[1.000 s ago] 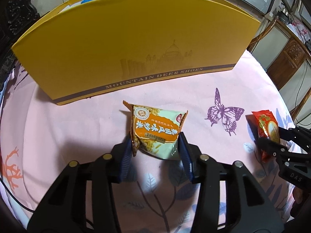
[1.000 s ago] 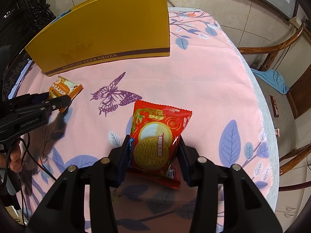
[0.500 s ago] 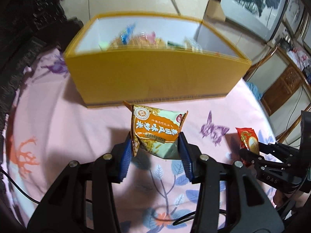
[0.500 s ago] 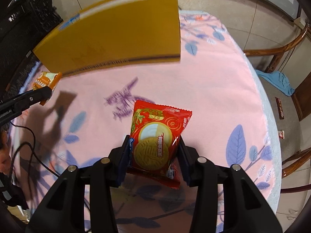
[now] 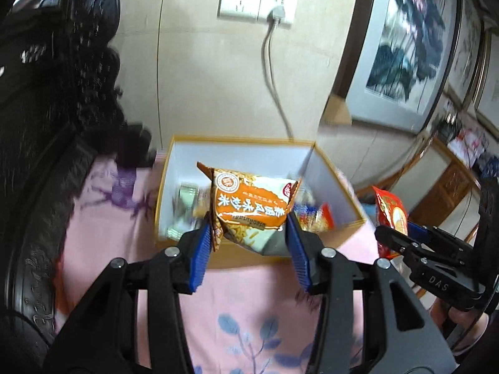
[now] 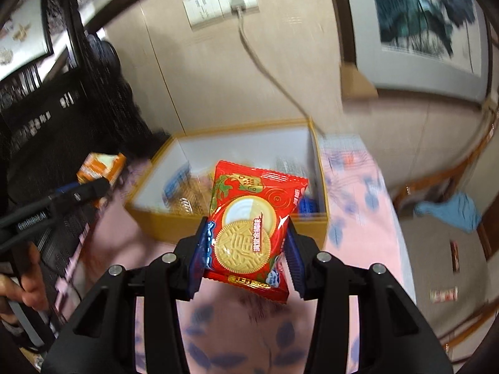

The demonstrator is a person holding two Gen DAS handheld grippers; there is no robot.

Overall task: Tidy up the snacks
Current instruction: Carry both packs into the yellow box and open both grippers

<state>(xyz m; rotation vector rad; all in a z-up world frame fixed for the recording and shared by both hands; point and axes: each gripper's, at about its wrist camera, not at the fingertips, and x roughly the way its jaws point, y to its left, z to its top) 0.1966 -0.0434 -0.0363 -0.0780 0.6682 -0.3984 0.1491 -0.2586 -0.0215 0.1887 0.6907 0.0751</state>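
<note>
My left gripper (image 5: 248,230) is shut on an orange and pale green snack packet (image 5: 252,205), held in the air in front of the open yellow box (image 5: 218,257). My right gripper (image 6: 246,237) is shut on a red biscuit packet (image 6: 252,224), also lifted above the table before the same yellow box (image 6: 224,222). Several blurred snacks lie inside the box. In the left wrist view the right gripper (image 5: 396,233) with its red packet (image 5: 391,215) shows at the right. In the right wrist view the left gripper (image 6: 93,188) with its orange packet (image 6: 99,166) shows at the left.
The box stands on a pink cloth with blue leaves (image 5: 249,321) over the table. Behind it is a beige wall with sockets (image 5: 257,1) and a hanging cable. Dark carved furniture (image 5: 46,93) rises on the left. A person's hand (image 6: 28,277) holds the left gripper.
Both grippers have risen with their packets and tilted up. The box, seen from its side before, now shows its open inside, and the wall has come into view.
</note>
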